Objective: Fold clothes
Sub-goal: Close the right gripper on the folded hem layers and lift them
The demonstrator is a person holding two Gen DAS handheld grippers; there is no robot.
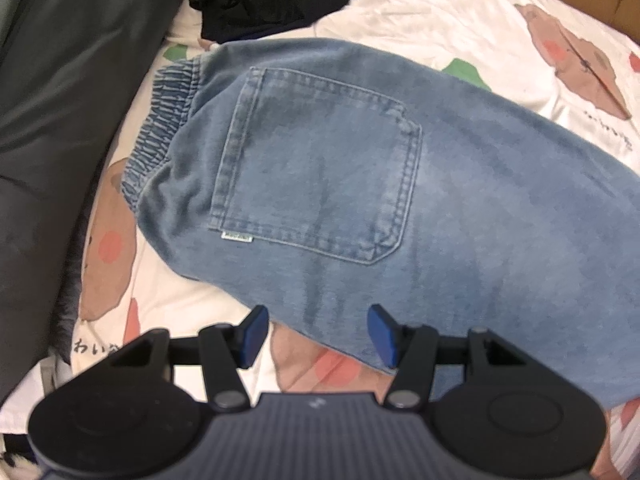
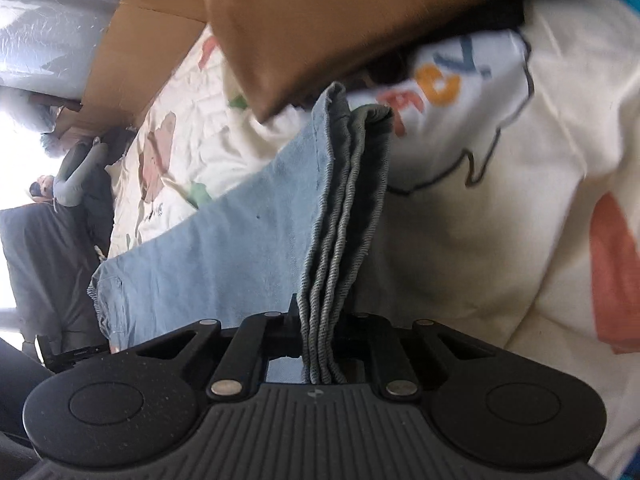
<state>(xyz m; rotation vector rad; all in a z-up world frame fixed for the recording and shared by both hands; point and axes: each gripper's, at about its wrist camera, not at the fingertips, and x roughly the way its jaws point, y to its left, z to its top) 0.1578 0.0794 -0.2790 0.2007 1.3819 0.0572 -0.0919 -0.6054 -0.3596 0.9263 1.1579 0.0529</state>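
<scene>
The left gripper (image 1: 316, 334) points almost straight down. Its two blue pads (image 1: 252, 336) stand wide apart, and nothing is between them. They hang just above the near edge of the jeans (image 1: 360, 184) and do not pinch it. The right gripper (image 2: 320, 344) tilts down and forward. Its jaws are squeezed tight on a bunched edge of the jeans, which sticks up between them.

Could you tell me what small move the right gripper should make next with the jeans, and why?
Probably carry the pinched hem toward the waistband. The right gripper is shut on the stacked leg edges of the jeans, while the left gripper hangs open over the seat by the back pocket, ready to steady it.
</scene>
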